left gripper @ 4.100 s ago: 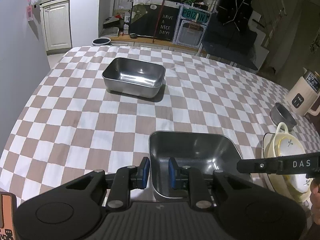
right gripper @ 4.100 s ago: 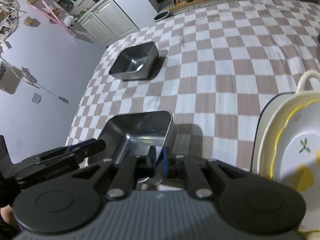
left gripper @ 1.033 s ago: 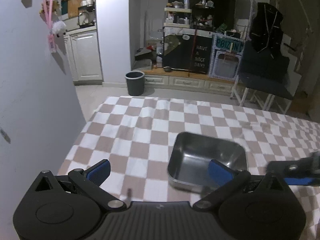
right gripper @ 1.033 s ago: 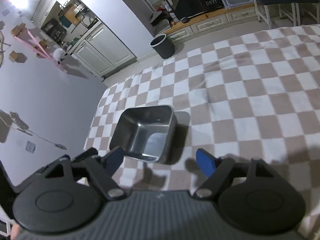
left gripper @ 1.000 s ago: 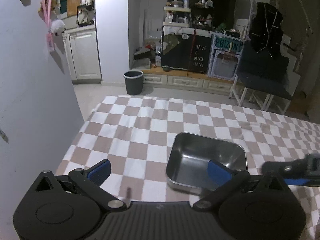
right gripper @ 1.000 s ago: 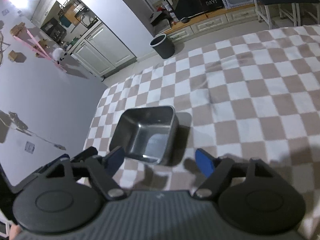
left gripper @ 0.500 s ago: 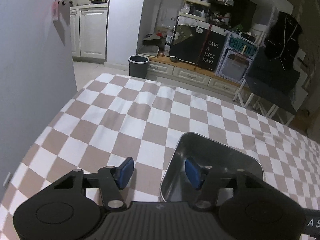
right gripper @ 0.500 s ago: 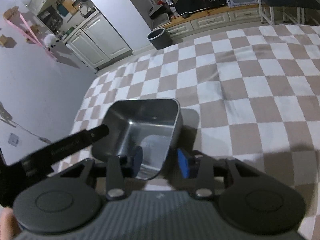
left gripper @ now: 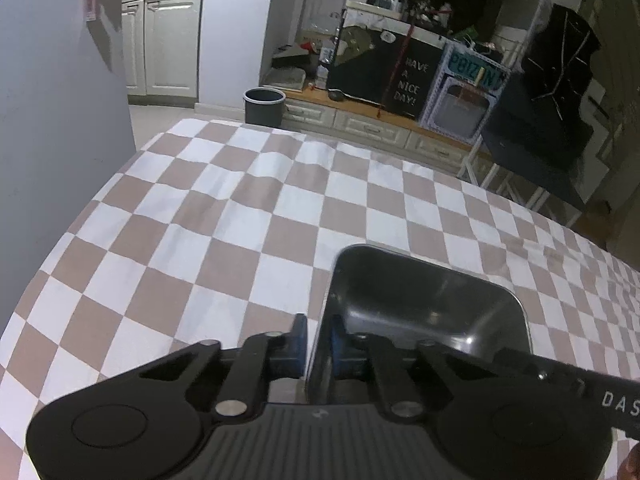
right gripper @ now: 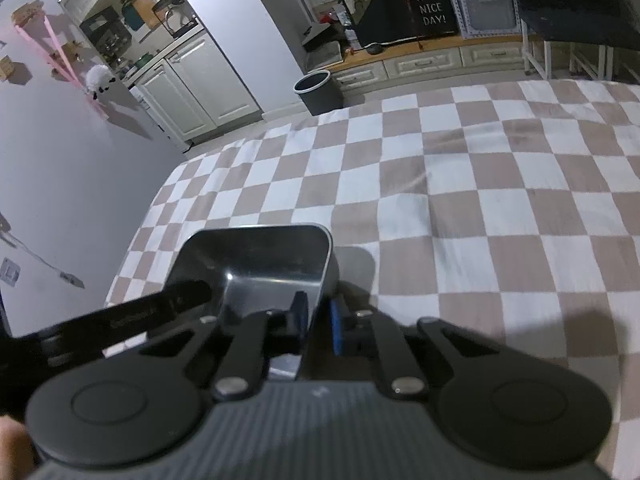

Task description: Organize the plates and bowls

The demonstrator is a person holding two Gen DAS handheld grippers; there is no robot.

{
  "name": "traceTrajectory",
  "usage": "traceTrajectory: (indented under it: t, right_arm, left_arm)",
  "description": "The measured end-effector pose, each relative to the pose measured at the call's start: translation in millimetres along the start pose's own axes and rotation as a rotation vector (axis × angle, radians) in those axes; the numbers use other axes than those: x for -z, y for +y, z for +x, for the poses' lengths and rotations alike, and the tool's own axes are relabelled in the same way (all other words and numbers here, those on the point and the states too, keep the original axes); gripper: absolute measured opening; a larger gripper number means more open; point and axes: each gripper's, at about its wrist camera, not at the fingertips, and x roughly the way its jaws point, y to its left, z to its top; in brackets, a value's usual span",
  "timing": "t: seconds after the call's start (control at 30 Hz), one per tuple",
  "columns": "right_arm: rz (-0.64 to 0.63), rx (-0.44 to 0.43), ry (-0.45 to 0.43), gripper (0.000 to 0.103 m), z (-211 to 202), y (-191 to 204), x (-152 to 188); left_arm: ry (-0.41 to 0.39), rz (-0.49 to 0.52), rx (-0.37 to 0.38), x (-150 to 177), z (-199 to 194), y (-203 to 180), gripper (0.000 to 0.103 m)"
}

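Note:
A rectangular steel tray (left gripper: 432, 304) sits empty on the checked tablecloth (left gripper: 200, 220). My left gripper (left gripper: 318, 340) straddles the tray's left wall, one blue pad outside and one inside, and its jaws are closing onto the wall. In the right wrist view the same tray (right gripper: 256, 256) lies just ahead. My right gripper (right gripper: 318, 320) straddles its right wall, and its jaws are closing with the pads against the metal. A finger of the left gripper (right gripper: 160, 312) reaches in over the tray's near left corner. The tray's near rim is hidden behind the gripper bodies.
The table's left edge runs along a grey wall (left gripper: 48, 140). Beyond the far edge stand a dark bin (left gripper: 264, 106), low cabinets and a black chair (left gripper: 536, 152). Bare tablecloth (right gripper: 500, 208) stretches right of the tray.
Both grippers came down over the tray. Their jaws went from wide open to closed on its opposite side walls. The tray has stayed in place.

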Motion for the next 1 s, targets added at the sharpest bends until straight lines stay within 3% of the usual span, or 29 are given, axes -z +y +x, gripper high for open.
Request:
traceTrajectory:
  t: [0.23, 0.43, 0.57, 1.0]
  right_arm:
    - [0.022, -0.011, -0.003, 0.012, -8.1, -4.4, 2.0]
    - [0.011, -0.02, -0.042, 0.011, -37.9, -8.8, 9.1]
    - [0.024, -0.039, -0.067, 0.011, -65.1, -13.5, 16.1]
    - [0.045, -0.124, -0.157, 0.011, -161.9, -29.0, 56.3]
  left_arm:
    - [-0.001, 0.025, 0.047, -2.8, -15.6, -7.2, 0.005]
    - [-0.039, 0.11, 0.067, -2.7, -48.1, -34.1, 0.005]
    - [-0.06, 0.111, 0.102, 1.5, -70.7, -45.3, 0.005]
    - [-0.125, 0.199, 0.154, 54.2, -164.1, -86.8, 0.005]
